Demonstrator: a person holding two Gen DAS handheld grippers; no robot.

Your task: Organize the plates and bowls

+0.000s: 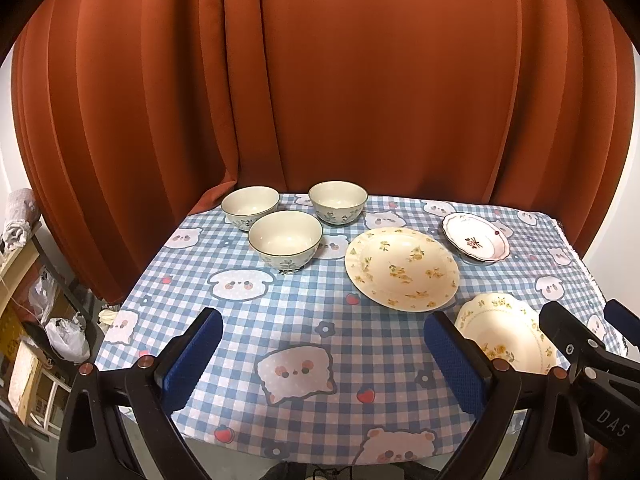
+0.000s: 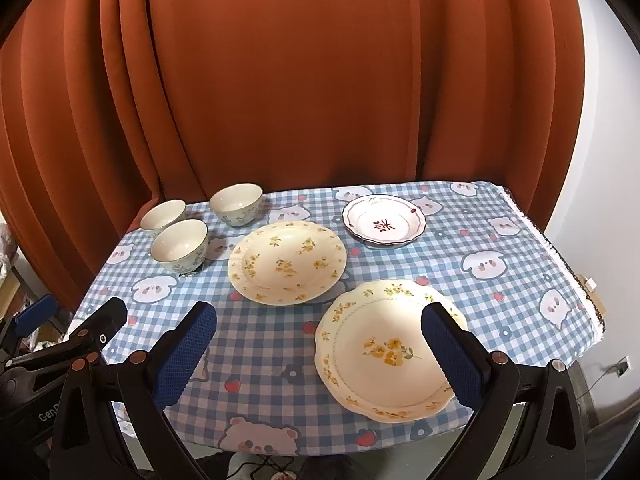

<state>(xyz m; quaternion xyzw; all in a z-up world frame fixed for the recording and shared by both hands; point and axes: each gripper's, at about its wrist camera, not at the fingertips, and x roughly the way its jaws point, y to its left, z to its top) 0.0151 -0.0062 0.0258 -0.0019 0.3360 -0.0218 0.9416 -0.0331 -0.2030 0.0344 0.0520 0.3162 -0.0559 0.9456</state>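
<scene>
Blue-padded fingers fill the bottom of both views: my left gripper [image 1: 322, 354] and my right gripper [image 2: 318, 354] each hang above the near edge of the desk [image 2: 520, 264], fingers spread wide and holding nothing. In the left wrist view my right gripper shows as a black body at the lower right edge; in the right wrist view my left one sits at the lower left.

Behind everything, a rust-orange curtain [image 1: 320, 80] covers the upper frame. Below it the desk wears a blue-and-white checked cloth [image 1: 304, 320] with cartoon animal faces.

On the cloth, a large round cream plate with yellow flowers [image 2: 286, 262] lies near the frame centre. A scalloped cream plate with yellow flowers [image 2: 390, 350] lies nearer me, at the lower right of the right wrist view, partly behind my right finger pad. A smaller white plate with a dark red motif [image 2: 384, 221] sits at the upper right, apart from the other two.

Three small cream bowls stand upright in a cluster at the left: the nearest bowl [image 2: 180, 246], a far left bowl [image 2: 163, 213] and a far right bowl [image 2: 236, 204].
</scene>
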